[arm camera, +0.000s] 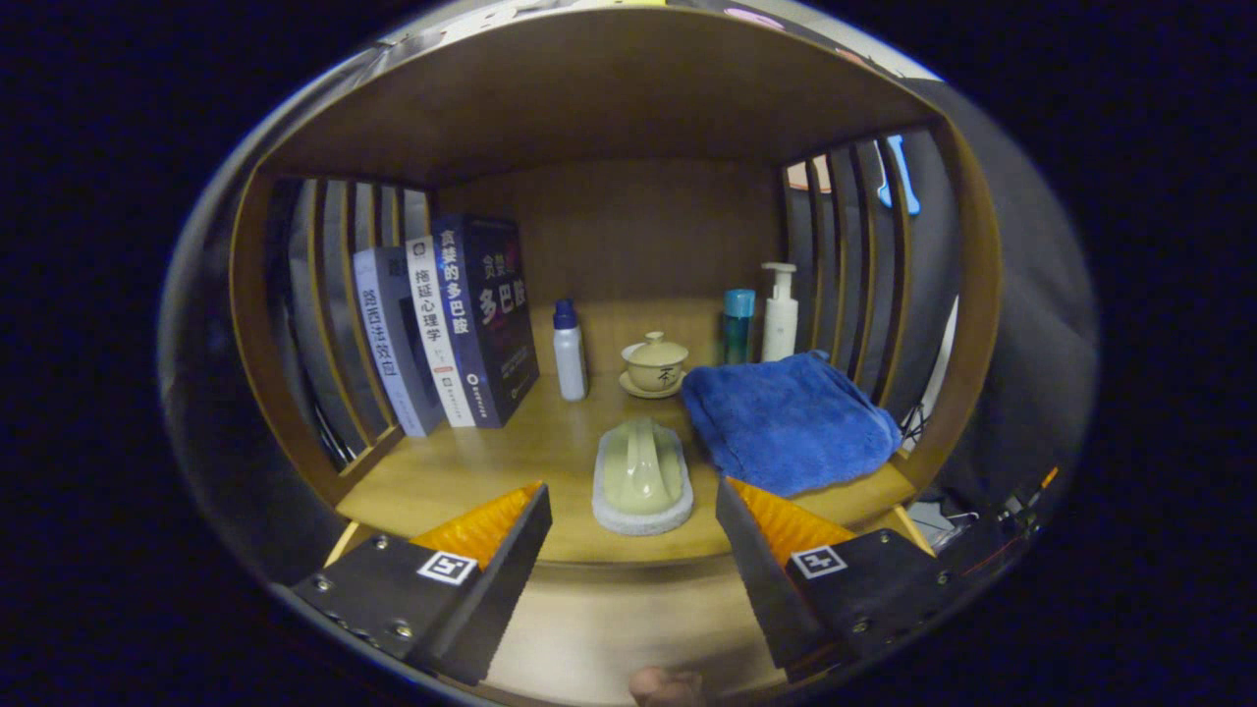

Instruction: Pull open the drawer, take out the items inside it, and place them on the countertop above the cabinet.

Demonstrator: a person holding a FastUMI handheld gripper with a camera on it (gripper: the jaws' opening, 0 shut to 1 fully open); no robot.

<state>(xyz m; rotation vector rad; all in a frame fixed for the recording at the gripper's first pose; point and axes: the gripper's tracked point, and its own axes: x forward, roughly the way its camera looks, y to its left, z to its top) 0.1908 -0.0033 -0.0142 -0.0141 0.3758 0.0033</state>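
Gripper point(633, 506) wide open, empty, w/ brush point(642, 478) between fingers.

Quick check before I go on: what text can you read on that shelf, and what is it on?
"贪婪的多巴胺": spine of the dark book.
"拖延心理学": spine of the white book beside it.
Leftmost book: spine text too blurred to read.
Cup: one mark, too small to read.
Gripper: open, fingers either side of the brush; square code markers, no words.
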